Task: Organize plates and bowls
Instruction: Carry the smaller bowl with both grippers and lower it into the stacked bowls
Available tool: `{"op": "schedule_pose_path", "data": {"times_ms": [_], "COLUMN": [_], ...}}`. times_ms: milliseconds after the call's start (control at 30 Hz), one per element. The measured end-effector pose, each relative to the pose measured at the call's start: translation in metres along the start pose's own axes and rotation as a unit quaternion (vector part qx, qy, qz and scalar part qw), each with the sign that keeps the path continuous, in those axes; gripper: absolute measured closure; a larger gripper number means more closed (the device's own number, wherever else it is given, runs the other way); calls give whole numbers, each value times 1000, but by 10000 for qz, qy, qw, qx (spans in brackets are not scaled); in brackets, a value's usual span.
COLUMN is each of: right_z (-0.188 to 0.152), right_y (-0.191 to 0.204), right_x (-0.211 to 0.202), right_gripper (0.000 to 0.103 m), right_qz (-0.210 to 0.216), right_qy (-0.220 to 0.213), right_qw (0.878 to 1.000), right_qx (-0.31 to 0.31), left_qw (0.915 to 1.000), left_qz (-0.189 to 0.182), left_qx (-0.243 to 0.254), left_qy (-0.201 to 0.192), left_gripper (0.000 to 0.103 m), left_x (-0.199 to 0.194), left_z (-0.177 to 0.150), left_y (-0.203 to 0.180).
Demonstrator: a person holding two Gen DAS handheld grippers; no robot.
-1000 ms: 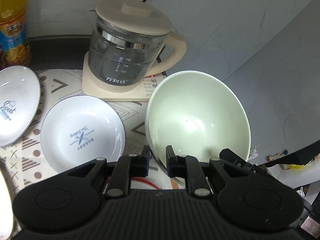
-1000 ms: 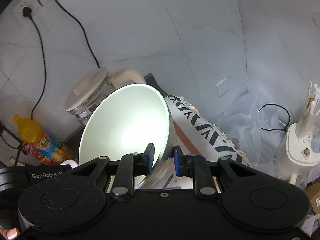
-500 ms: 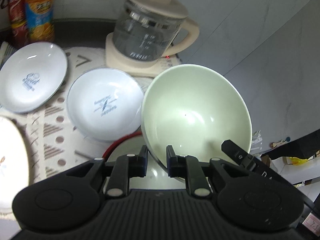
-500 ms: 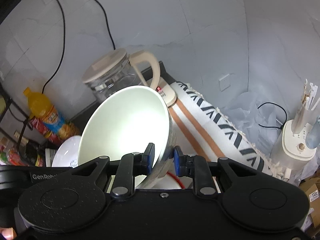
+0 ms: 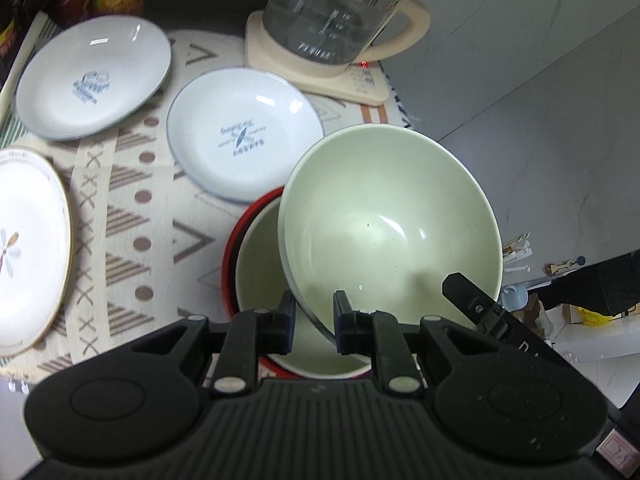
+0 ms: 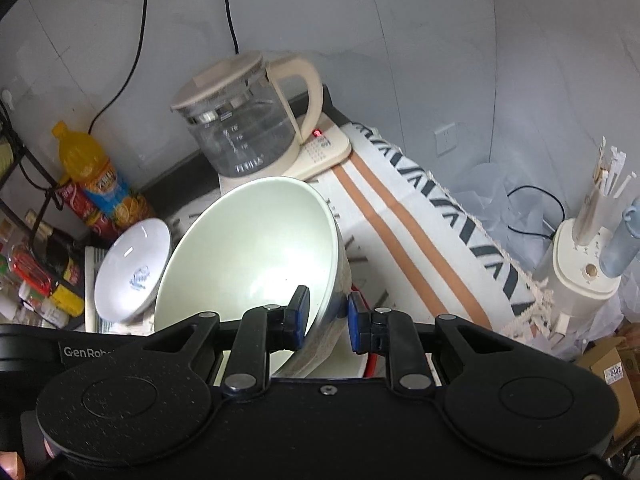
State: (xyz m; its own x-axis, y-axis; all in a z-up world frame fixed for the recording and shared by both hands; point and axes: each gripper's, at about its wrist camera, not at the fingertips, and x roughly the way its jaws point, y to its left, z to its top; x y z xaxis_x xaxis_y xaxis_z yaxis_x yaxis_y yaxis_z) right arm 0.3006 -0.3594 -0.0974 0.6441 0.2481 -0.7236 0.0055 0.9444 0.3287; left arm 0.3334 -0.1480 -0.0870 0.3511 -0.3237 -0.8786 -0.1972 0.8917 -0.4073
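- Your left tool (image 5: 314, 316) pinches the near rim of the green bowl (image 5: 390, 216), one finger inside the wall and one outside.
- Your right tool (image 6: 328, 314) clamps the same bowl (image 6: 248, 264) at its right-hand rim, blue pads on either side of the wall.
- You hold the bowl tilted, just above a red-rimmed bowl (image 5: 256, 256) that sits on the patterned mat (image 5: 132, 216); I cannot tell whether the two touch.
- A white plate (image 5: 244, 132) with blue print lies on the mat just behind the red-rimmed bowl.
- A second printed plate (image 5: 94, 80) lies farther left, apart from the first.
- A gold-rimmed plate (image 5: 28, 248) lies at the left edge of the mat.
- A glass kettle (image 5: 332, 16) stands on its cream base at the back of the bench.
- An orange drink bottle (image 6: 94, 176) stands by the wall, left of the kettle.
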Motion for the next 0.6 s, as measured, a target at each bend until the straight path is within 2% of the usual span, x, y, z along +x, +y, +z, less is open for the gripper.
{"op": "schedule_pose_path", "data": {"times_ms": [367, 600], "right_z": [-9, -10], "right_y": [-4, -1], "right_x": [13, 24], "right_gripper": [87, 90], "right_qz": [-306, -331], "right_qy": [130, 134], "right_qw": [9994, 9992], "right_qx": [-111, -186], "left_qw": [9986, 9970], "left_qz": [-134, -132], "left_qx": [-371, -541], "left_qy": [354, 532], "left_gripper": [86, 84], "left_x": [23, 30], "left_z": [-10, -14], "left_y": [11, 16]}}
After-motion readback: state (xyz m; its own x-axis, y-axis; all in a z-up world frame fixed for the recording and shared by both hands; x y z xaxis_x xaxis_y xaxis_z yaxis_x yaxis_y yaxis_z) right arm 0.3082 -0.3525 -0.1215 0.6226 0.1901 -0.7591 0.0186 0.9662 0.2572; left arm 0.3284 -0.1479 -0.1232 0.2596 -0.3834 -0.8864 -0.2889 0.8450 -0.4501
